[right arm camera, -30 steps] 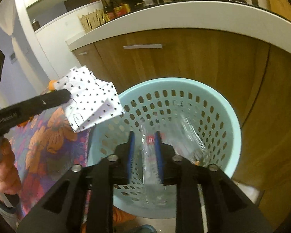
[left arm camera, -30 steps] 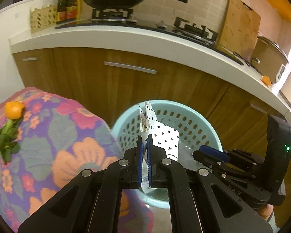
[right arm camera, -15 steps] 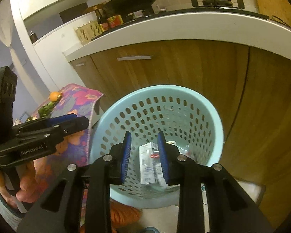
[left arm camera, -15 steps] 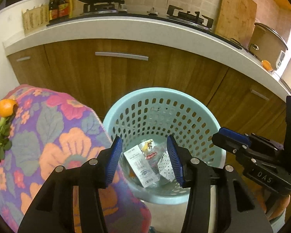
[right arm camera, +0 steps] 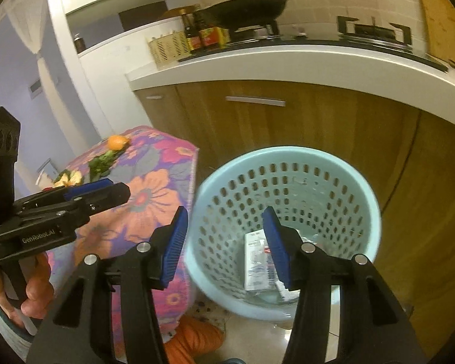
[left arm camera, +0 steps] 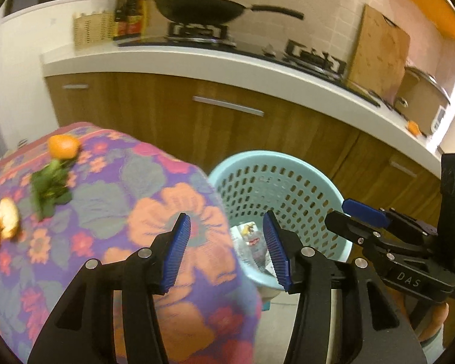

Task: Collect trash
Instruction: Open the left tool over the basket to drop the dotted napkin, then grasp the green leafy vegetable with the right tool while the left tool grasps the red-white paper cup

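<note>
**Legible markings in the two wrist views**

"DAS" is printed in pale capitals on the black body of the right gripper [left arm camera: 365, 218], as seen from the left wrist view. "GenRobot.AI" is printed in pale letters on the black body of the left gripper [right arm camera: 98, 189], as seen from the right wrist view. Print on the packets [right arm camera: 259, 262] in the basket [right arm camera: 361, 188] and on the sauce bottles [right arm camera: 201, 35] is too blurred to read.
</note>
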`<state>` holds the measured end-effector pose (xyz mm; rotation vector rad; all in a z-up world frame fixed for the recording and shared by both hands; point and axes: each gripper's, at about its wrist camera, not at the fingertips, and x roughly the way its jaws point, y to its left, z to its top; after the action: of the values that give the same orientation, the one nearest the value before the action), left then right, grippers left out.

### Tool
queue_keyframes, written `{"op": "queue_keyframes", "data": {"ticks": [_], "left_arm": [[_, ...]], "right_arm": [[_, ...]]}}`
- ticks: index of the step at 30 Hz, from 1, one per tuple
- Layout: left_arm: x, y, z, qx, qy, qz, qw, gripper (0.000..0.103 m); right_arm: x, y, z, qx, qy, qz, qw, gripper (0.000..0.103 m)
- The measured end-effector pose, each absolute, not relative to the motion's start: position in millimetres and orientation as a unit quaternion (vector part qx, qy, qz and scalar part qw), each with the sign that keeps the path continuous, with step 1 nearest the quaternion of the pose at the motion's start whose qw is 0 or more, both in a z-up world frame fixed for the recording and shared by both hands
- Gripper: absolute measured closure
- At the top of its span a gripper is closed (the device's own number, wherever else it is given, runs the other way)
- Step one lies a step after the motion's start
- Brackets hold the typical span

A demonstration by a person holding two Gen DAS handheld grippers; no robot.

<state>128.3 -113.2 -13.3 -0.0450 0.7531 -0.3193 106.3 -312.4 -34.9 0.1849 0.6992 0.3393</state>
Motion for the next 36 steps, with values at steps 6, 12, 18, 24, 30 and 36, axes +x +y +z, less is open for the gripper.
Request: {"op": "queue_keyframes", "data": {"ticks": [6,12,18,24,30,36], "left_arm": [[102,-62,11,-0.044,0.323,-0.107,0.939,0.043],[73,2,41,-0.065,0.270,-0.027,0.960,0.036],[40,86,60,-0.081,0.224,0.099,0.966,0.035],[33,167,43,-0.112,0.236,0.185,0.947,0.033],[67,206,13,-0.140,0.311,0.177,0.923,0.033],[114,208,-2,-0.115,0.353,0.187,0.909,0.034]], "right_arm": [[102,-266,-21,0.060,0.331,0.197,0.921,0.049],[101,-206,-4,0.019,0.317,0.235,0.919,0.044],[112,-144,7,-0.013,0.308,0.268,0.913,0.042],[136,-90,5,-0.037,0.310,0.283,0.907,0.042],[162,-43,-12,-0.066,0.333,0.294,0.893,0.042],[198,-28,-21,-0.054,0.362,0.280,0.888,0.042]]}}
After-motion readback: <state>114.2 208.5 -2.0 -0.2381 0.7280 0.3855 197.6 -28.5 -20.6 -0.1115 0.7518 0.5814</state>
